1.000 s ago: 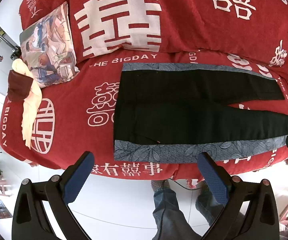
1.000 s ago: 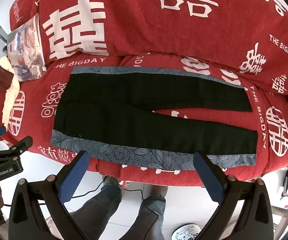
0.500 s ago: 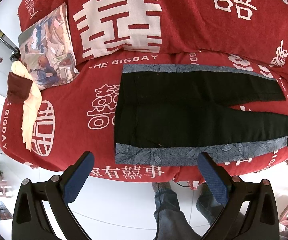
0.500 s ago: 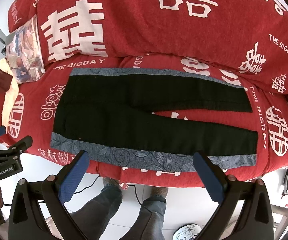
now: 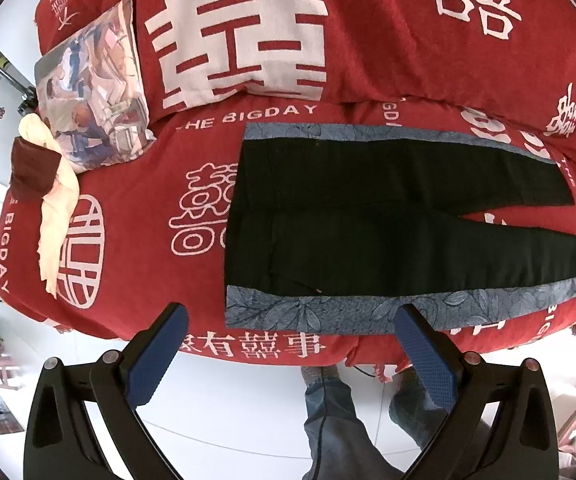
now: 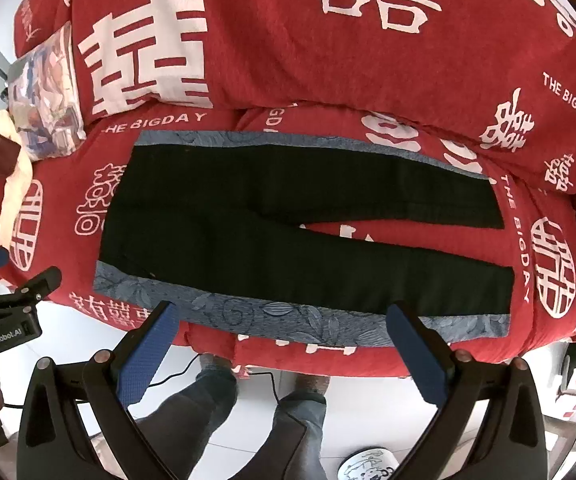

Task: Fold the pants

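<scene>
Change since earlier: both claws have edged closer to the sofa front; the pants sit a little lower and larger in each view, otherwise unmoved.

Left wrist view, claw: left claw (image 5: 292, 344) hangs spread wide with nothing between its blue pads (image 5: 155, 360), short of the cushion's front edge.
Left wrist view, pants: black pants (image 5: 368, 216) lie flat on the red sofa (image 5: 135, 208), waistband to the left, legs running right with a narrow split between them.
Left wrist view, trim: blue floral side stripe (image 5: 328, 310) runs along the near edge, just beyond the pads; a matching stripe lines the far edge.
Left wrist view, surroundings: printed pillow (image 5: 91, 88) and a cream cloth (image 5: 55, 216) lie at the sofa's left end, well apart from the pants.

Right wrist view, claw: right claw (image 6: 279, 344) also gapes, empty, below the near stripe (image 6: 288, 318).
Right wrist view, pants: pants (image 6: 247, 220) spread across the seat, cuffs to the right.
Right wrist view, other claw: left claw (image 6: 11, 276) shows at the left edge, parted, off the waistband corner.

Handling, judged: light, limp fabric, likely to sag and drag over the textured cover; nothing fragile.
Where to hold, judged: pinch the near stripe edge, one claw by the waistband corner, the other toward the cuff, then carry it over to the far leg.
</scene>
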Available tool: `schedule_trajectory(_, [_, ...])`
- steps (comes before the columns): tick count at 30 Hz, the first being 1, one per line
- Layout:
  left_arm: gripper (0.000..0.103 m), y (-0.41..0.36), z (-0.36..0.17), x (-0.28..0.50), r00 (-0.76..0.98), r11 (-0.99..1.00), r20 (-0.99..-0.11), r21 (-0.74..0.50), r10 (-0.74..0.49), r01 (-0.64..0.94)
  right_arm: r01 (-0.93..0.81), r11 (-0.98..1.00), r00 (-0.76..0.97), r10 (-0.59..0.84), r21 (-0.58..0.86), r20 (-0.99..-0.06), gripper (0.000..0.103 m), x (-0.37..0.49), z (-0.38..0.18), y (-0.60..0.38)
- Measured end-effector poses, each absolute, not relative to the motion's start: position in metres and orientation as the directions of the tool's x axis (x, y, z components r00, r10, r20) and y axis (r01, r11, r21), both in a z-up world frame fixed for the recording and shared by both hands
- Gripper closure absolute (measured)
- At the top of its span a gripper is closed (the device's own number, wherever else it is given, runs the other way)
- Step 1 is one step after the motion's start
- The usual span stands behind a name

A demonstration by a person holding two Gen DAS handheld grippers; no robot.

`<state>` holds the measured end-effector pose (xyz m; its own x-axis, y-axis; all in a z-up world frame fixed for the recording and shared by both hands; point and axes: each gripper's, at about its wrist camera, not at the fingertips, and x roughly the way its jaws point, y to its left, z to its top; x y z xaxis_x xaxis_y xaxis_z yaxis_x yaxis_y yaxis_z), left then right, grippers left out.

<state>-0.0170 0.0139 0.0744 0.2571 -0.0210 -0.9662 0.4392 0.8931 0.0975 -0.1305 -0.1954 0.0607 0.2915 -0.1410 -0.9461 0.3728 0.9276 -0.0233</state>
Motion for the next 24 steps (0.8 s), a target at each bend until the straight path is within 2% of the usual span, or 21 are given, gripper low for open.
schedule_trajectory(10, [0.0,0.023,0.014,-0.014,0.146,0.917,-0.989,0.089,0.034,0.39,0.445,0.885,0.249,0.023,0.136,-0.968,0.0,-0.135,0.004,-0.214])
schedule_trajectory(14, [0.0,0.029,-0.025,-0.012,0.125,0.923,-0.991,0.087,0.043,0.376,0.444,0.865,0.239,0.137,0.234,-0.961,0.0,-0.126,-0.043,-0.212])
schedule_trajectory(17, [0.0,0.043,-0.061,-0.008,0.078,0.949,-0.997,0.024,0.0,0.315,0.456,0.808,0.261,0.28,0.374,-0.924,0.0,-0.122,-0.085,-0.206])
schedule_trajectory(19, [0.0,0.058,-0.078,-0.006,0.044,0.966,-0.997,-0.055,-0.068,0.254,0.472,0.727,0.297,0.402,0.499,-0.866,0.004,-0.121,-0.11,-0.199])
schedule_trajectory(23, [0.0,0.085,-0.105,-0.004,0.022,0.969,-0.981,-0.184,-0.19,0.167,0.489,0.52,0.347,0.621,0.701,-0.703,0.028,-0.117,-0.171,-0.172])
schedule_trajectory(24, [0.0,0.091,-0.113,-0.004,0.005,0.963,-0.974,-0.225,-0.228,0.15,0.487,0.494,0.347,0.647,0.72,-0.679,0.028,-0.116,-0.185,-0.165])
